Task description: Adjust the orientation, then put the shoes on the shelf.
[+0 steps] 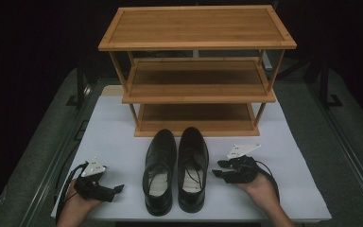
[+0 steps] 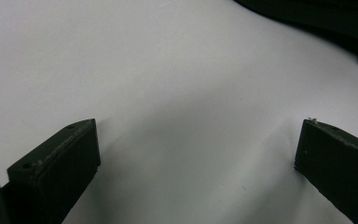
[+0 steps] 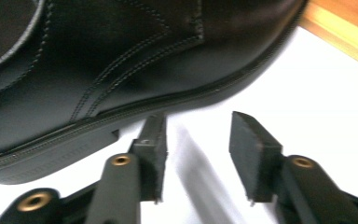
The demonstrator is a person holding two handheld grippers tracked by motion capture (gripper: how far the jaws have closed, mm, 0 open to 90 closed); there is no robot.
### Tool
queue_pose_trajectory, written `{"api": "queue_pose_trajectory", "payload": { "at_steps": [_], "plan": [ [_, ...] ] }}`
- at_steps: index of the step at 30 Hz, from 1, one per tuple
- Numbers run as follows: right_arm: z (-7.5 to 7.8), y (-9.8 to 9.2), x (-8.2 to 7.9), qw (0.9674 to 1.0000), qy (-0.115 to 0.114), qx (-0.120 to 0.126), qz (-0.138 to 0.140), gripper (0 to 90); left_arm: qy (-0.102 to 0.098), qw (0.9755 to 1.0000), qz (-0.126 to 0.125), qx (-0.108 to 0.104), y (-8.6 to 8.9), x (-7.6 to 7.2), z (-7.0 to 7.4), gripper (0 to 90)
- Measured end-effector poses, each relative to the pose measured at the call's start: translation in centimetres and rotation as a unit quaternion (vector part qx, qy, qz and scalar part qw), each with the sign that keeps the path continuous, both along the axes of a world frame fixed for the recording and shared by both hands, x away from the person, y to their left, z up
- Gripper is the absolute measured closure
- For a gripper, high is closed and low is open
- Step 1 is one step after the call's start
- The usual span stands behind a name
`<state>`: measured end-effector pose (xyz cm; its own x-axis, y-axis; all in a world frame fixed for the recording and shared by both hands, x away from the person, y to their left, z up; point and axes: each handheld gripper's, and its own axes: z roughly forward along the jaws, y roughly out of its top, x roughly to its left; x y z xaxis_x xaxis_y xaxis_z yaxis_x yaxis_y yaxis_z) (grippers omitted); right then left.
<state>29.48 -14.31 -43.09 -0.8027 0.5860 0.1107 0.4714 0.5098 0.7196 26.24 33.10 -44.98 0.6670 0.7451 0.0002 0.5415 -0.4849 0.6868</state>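
The right shoe runs past the right gripper view's edges.

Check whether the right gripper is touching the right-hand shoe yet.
Cannot tell. In the right gripper view one fingertip sits right at the sole edge of the right-hand shoe, with no plain gap or contact; the right gripper is open with nothing between its jaws.

- The room around the white table is lying in the dark, and light is falling on it from above.
- The wooden shelf is glowing bright on top.
- The black shoes are looking very dark.
- In the right gripper view, the shoe is shining a little and looking soft and blurry.
- In the left gripper view, grey shadows are spreading on the table.
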Motion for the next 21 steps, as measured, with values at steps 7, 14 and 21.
{"api": "queue_pose_trajectory", "payload": {
  "at_steps": [7,14,21],
  "plan": [
    [0.8,-0.6,0.1,0.9996,0.000,0.009,-0.027,40.4,0.003,0.9999,-0.006,-0.010,-0.5,-0.1,0.9,3.0],
    [2.2,-0.5,-0.3,0.9984,-0.021,0.017,-0.049,37.9,-0.013,0.9992,-0.021,-0.030,-1.5,0.0,3.6,7.1],
    [3.6,-0.5,-0.2,0.9986,-0.020,0.026,-0.042,41.2,-0.034,0.9963,-0.055,-0.056,-2.8,0.2,6.7,21.9]
  ]
}}
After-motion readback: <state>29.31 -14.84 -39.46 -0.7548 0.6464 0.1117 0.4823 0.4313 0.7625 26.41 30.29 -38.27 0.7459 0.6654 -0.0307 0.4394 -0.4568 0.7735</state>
